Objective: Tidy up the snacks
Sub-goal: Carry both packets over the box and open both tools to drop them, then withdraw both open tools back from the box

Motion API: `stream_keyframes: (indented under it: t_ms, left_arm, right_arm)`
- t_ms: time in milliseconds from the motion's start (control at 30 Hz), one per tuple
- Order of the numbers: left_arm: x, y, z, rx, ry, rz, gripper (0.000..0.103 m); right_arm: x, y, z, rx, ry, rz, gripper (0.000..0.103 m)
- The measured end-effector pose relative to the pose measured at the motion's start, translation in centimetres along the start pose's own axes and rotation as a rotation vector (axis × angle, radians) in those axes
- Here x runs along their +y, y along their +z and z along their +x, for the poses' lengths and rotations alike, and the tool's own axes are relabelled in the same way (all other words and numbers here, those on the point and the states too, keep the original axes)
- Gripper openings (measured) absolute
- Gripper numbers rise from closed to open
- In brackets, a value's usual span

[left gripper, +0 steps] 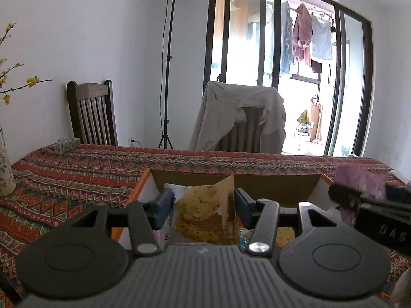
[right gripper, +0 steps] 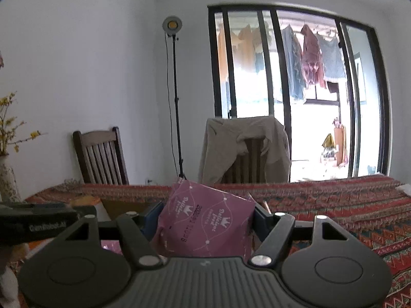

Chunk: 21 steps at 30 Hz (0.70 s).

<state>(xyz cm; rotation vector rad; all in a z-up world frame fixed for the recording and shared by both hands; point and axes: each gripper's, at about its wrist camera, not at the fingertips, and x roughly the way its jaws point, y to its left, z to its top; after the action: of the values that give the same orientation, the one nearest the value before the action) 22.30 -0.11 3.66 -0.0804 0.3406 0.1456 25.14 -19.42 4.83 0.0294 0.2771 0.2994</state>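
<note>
Jaws of the left gripper [left gripper: 204, 206] are clamped on a clear packet of yellow-brown cookies [left gripper: 203, 215], one blue pad at each side of it, holding it upright over an open cardboard box [left gripper: 277, 187] with an orange rim. More wrapped snacks lie in the bottom of that box, too hidden to tell apart. Jaws of the right gripper [right gripper: 206, 222] are clamped on a pink snack packet [right gripper: 205, 220] printed with white crowns and lettering, its top corner tilted up above the fingers. In the left wrist view that pink packet and the right gripper show at the right edge, just beside the box; in the right wrist view the left gripper shows at the left edge, in front of the box.

Box and both grippers sit over a surface covered by a red patterned cloth [left gripper: 77, 179]. A flowered vase [left gripper: 5, 174] with yellow-blossomed twigs stands at its left end. Behind the surface stand a dark wooden chair [left gripper: 92, 113] and a second chair draped with a beige jacket [left gripper: 241, 115]. Between them a lamp on a tripod stand [left gripper: 169, 64] rises against the white wall. Farthest back, sliding glass doors [left gripper: 277, 64] open on a balcony hung with laundry.
</note>
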Motion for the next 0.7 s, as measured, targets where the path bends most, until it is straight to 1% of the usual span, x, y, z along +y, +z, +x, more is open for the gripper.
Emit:
stream_keyframes:
  t_ms: [67, 100, 133, 167, 200, 233, 267, 333, 433, 600, 700]
  left_arm:
    - [0.3, -0.2, 0.1, 0.002, 0.005, -0.006, 0.056]
    - [0.5, -0.4, 0.2, 0.002, 0.009, -0.011, 0.060]
    - [0.7, -0.5, 0.1, 0.002, 0.009, -0.015, 0.065]
    - [1.0, -0.5, 0.1, -0.002, 0.008, -0.023, 0.080]
    - [1.2, -0.4, -0.1, -0.014, 0.009, -0.036, 0.096]
    - [1.4, -0.3, -0.3, -0.030, 0.016, -0.055, 0.103]
    - [1.6, -0.3, -0.7, -0.048, 0.015, -0.071, 0.103]
    - [2.1, -0.1, -1.1, -0.054, -0.018, -0.095, 0.103]
    - [2.5, 0.0, -1.2, -0.045, -0.031, -0.119, 0.103]
    - [2.2, -0.1, -1.2, -0.040, 0.004, -0.116, 0.103]
    - [2.1, 0.0, -1.3, -0.043, 0.014, -0.132, 0.103]
  right_arm:
    - [0.0, -0.5, 0.3, 0.019, 0.005, -0.005, 0.071]
    - [0.1, -0.7, 0.4, 0.024, 0.011, -0.007, 0.072]
    - [0.2, -0.9, 0.3, 0.025, 0.013, -0.009, 0.077]
    - [0.2, -1.0, 0.1, 0.021, 0.009, -0.011, 0.085]
    - [0.3, -1.1, 0.0, 0.017, 0.005, -0.014, 0.088]
    - [0.2, -1.2, -0.2, 0.013, 0.005, -0.014, 0.091]
    - [0.2, -1.2, -0.3, 0.012, 0.007, -0.011, 0.096]
    - [0.2, -1.4, -0.3, 0.012, 0.011, -0.006, 0.103]
    - [0.2, -1.5, -0.1, 0.019, 0.000, -0.015, 0.103]
    - [0.2, -1.3, -0.2, 0.016, -0.010, -0.009, 0.103]
    - [0.0, -1.0, -0.5, 0.003, -0.014, 0.000, 0.103]
